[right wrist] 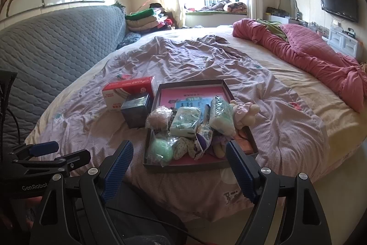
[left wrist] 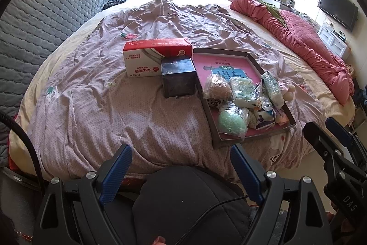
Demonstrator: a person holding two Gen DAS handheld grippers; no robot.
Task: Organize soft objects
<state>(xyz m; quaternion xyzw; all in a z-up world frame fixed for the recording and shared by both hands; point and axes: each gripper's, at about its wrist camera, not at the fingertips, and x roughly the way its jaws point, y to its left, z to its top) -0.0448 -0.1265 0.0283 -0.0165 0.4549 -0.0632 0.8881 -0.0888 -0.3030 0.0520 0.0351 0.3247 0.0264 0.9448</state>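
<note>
A dark shallow tray (left wrist: 252, 57) (right wrist: 190, 82) with a pink bottom lies on the lilac bed cover. In it sit several bagged soft things: a green round one (left wrist: 229, 123) (right wrist: 160, 149), a white-green pack (left wrist: 243, 91) (right wrist: 185, 121) and a brown fluffy one (left wrist: 218, 86) (right wrist: 158, 118). A pink plush toy (left wrist: 287, 90) (right wrist: 246, 114) leans over its right rim. My left gripper (left wrist: 181, 148) (right wrist: 68, 150) hangs open at the bed's near edge, left of the tray, with nothing in it. My right gripper (right wrist: 179, 144) (left wrist: 320, 124) is open and empty just short of the tray's near rim.
A red-and-white box (left wrist: 156, 56) (right wrist: 128, 91) and a dark cube box (left wrist: 179, 77) (right wrist: 136, 111) stand left of the tray. A rolled pink quilt (left wrist: 298, 38) (right wrist: 309, 54) lies at the right, a grey quilted headboard (left wrist: 45, 22) at the left. A person's dark lap (left wrist: 183, 199) is below.
</note>
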